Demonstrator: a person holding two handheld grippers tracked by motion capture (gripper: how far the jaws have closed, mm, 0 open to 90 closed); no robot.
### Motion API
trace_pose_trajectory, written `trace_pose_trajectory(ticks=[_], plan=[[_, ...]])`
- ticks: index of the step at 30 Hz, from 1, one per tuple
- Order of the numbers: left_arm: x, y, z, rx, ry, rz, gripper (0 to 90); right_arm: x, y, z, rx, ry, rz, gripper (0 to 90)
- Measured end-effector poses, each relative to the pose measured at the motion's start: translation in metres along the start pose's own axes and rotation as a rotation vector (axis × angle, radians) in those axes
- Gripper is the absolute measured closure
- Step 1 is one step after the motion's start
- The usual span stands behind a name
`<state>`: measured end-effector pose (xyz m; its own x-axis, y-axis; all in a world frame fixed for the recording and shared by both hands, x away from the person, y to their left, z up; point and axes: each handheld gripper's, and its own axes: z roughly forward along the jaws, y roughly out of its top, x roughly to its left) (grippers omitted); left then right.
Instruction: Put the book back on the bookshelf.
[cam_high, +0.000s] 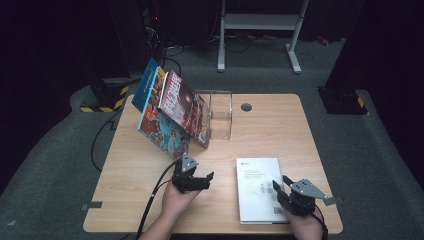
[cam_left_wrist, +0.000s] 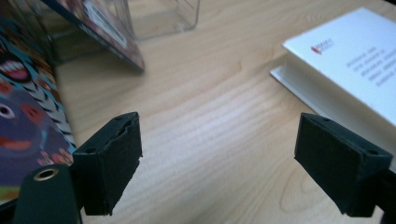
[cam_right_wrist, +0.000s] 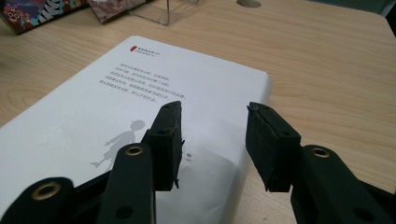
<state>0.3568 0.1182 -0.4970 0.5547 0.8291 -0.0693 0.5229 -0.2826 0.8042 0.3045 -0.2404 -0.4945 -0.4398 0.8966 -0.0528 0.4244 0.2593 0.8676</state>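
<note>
The table (cam_high: 150, 170) carries colourful books (cam_high: 172, 112) leaning on a clear stand (cam_high: 221, 117) at the back, and a white book (cam_high: 259, 189) lying flat near the front edge. The right tongs (cam_high: 281, 192) hover apart over its right edge, gripping nothing (the left tongs (cam_high: 202, 181), also apart, wait beside it). Best to slide one jaw under the cover edge before closing.
</note>
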Motion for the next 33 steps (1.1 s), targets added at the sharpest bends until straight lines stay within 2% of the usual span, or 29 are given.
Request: trace_pose_trajectory(ticks=[2, 6, 13, 17, 19, 23, 28, 33], plan=[[-0.002, -0.005, 0.0, 0.014, -0.012, 0.01, 14.8, 0.0, 0.0, 0.0, 0.008, -0.002, 0.005, 53.2], [-0.005, -0.011, 0.001, 0.034, -0.055, 0.002, 14.9, -0.001, -0.001, -0.001, 0.024, -0.007, 0.014, 48.7], [-0.009, -0.017, 0.002, 0.04, -0.091, 0.011, 15.2, -0.002, -0.002, -0.002, 0.046, -0.027, 0.034, 36.4], [-0.01, -0.019, 0.003, 0.042, -0.109, 0.011, 15.2, -0.006, -0.004, -0.001, 0.084, -0.016, 0.077, 27.8], [-0.011, -0.019, 0.003, 0.042, -0.107, 0.026, 15.2, -0.007, -0.005, 0.0, 0.097, -0.01, 0.09, 27.0], [-0.013, -0.019, 0.002, 0.03, -0.114, 0.016, 15.1, -0.005, -0.006, 0.003, 0.105, 0.002, 0.099, 26.4], [-0.016, -0.019, 0.002, 0.024, -0.13, 0.015, 15.1, -0.005, -0.007, 0.004, 0.111, 0.034, 0.138, 26.3], [-0.019, -0.019, 0.001, 0.013, -0.143, 0.01, 15.1, -0.003, -0.007, 0.005, 0.114, 0.069, 0.128, 26.9]])
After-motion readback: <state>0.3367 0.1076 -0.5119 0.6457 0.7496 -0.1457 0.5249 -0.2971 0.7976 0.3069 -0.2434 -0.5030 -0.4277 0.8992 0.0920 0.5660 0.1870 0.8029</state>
